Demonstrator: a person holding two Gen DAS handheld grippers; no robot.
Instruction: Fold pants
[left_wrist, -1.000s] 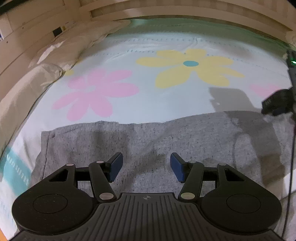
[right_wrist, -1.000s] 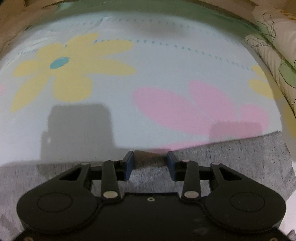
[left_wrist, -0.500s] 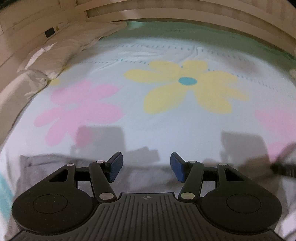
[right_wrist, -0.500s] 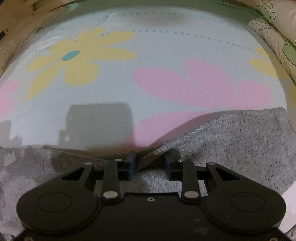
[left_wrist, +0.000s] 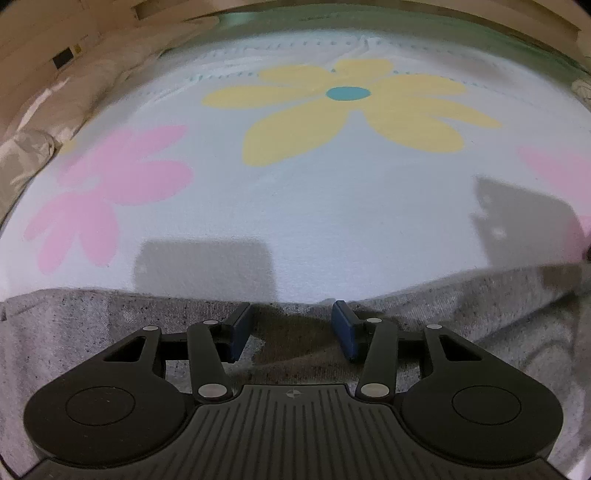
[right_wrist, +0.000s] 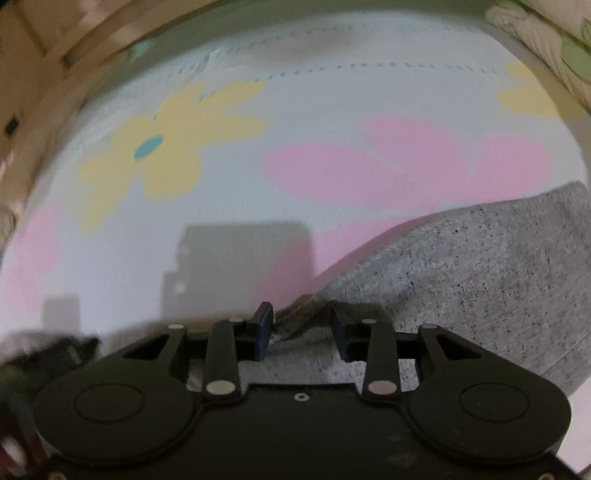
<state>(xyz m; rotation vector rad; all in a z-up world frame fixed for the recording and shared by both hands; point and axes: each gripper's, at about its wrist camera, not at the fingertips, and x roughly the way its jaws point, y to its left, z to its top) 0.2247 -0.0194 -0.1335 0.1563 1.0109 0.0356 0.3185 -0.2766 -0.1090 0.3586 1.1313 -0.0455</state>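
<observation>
Grey speckled pants (left_wrist: 92, 332) lie on a bed with a flowered sheet (left_wrist: 332, 206). My left gripper (left_wrist: 291, 325) is low over the pants' far edge with its jaws apart and cloth lying between the blue pads (left_wrist: 240, 328). In the right wrist view the pants (right_wrist: 480, 277) rise in a lifted fold to the right. My right gripper (right_wrist: 301, 328) has its jaws close around a bunched edge of the pants and holds it up off the sheet.
White pillows (left_wrist: 55, 110) lie along the left side of the bed. A flowered pillow or quilt (right_wrist: 546, 33) lies at the right. A wooden headboard (left_wrist: 332, 7) runs along the far edge.
My right gripper has closed on the pants' edge and lifted it, swinging left. My left gripper has come down to the pants' far edge and narrowed its jaws somewhat.
</observation>
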